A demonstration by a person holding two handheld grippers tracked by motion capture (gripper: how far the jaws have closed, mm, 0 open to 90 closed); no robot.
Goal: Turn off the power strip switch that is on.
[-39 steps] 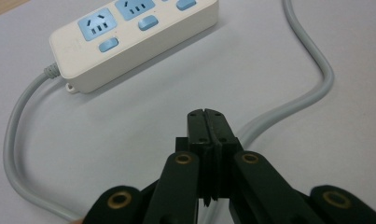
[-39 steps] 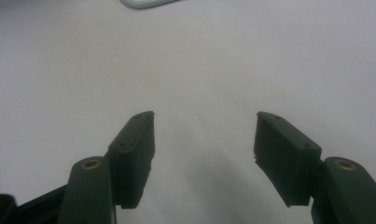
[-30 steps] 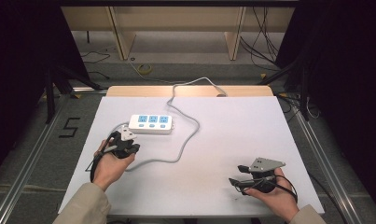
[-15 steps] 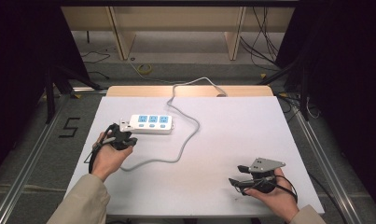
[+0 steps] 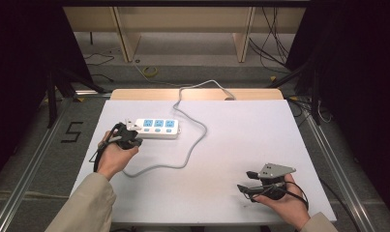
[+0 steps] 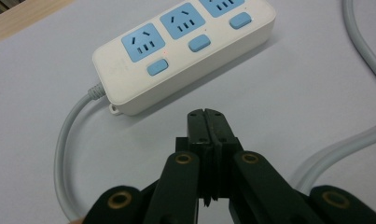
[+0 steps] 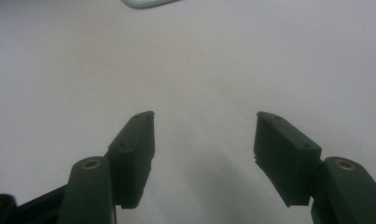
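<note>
1. My right gripper (image 5: 248, 181) sits at the near right corner of the table (image 5: 260, 140), same spot as a second ago. Jaws wide apart, nothing between them. Only bare tabletop ahead in the right gripper view.
2. My left gripper (image 5: 129, 137) is what changed: over the last second it slid left and slightly away from me, from the middle of the power strip's (image 5: 157, 127) near side to its left end. Jaws pressed fully together, holding nothing.
3. In the left gripper view the tips (image 6: 208, 120) hover just short of the strip's cord end (image 6: 113, 100), not touching it.
4. My read: closed jaws used as a poker, lining up on the nearest switch (image 6: 157, 68) or to nudge the strip. Can't tell which.
5. Power strip: white, three blue sockets in a row, a blue switch beside each. It lies flat on the left half of the table, toward the far side.
6. Its grey cord (image 5: 195, 140) leaves the left end, loops towards me, curves back past the strip's right end and goes off the far edge.
</note>
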